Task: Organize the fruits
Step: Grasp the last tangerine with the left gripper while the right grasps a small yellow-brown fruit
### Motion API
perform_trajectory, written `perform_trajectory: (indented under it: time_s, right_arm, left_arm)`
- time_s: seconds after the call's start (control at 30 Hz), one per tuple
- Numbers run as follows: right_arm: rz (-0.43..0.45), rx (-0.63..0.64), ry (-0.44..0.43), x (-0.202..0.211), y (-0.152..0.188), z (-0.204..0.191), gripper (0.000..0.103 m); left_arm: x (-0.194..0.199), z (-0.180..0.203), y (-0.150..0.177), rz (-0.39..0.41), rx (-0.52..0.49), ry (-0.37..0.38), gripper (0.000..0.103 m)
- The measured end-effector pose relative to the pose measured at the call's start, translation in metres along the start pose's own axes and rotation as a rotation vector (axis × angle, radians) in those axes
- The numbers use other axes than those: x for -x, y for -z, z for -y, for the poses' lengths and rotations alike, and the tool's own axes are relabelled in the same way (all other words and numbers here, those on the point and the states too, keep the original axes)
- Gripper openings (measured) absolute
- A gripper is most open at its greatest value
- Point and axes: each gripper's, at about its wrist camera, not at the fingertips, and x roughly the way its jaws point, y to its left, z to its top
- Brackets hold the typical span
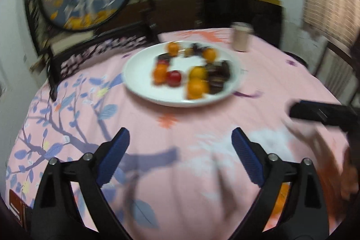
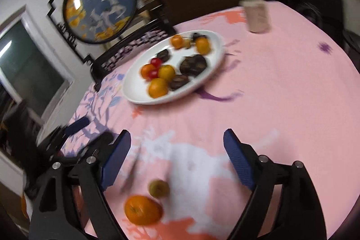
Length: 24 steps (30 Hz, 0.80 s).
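Both grippers' jaws wide, empty.

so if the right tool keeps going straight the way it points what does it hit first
Probably bare pink tablecloth first; beyond that, the white plate of fruit sits slightly left of its line. Depth is unclear.

Both views smeared by motion blur; dark fruits (image 1: 217, 77) on my plate (image 1: 144, 80) unidentifiable; orange (image 1: 279, 201) mostly hidden behind my left gripper's (image 1: 180, 156) finger
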Motion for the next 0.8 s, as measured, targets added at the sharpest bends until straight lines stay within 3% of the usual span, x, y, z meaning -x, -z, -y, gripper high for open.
perform_trajectory:
  time_s: [0.23,0.5,0.57,0.67,0.8]
  right_arm:
    - [0.012,-0.177,-0.067,0.008,-0.005,0.033,0.085]
    - [-0.001,-0.158,-0.069,0.008,-0.004,0.028,0.085]
    - [0.001,-0.157,-0.07,0.008,-0.005,0.028,0.085]
    - [0.001,-0.158,-0.069,0.008,-0.004,0.028,0.085]
    - [-0.003,-0.159,-0.072,0.008,-0.004,0.028,0.085]
  left_arm:
    - [0.026,0.053,0.032,0.005,-0.166,0.052,0.098]
    - [0.014,0.086,0.052,-0.065,-0.302,0.092,0.098]
    - [0.005,0.086,0.053,-0.102,-0.308,0.07,0.101]
    - [-0.005,0.072,0.048,-0.152,-0.241,0.083,0.101]
    - [-0.008,0.039,0.041,-0.142,-0.168,-0.046,0.101]
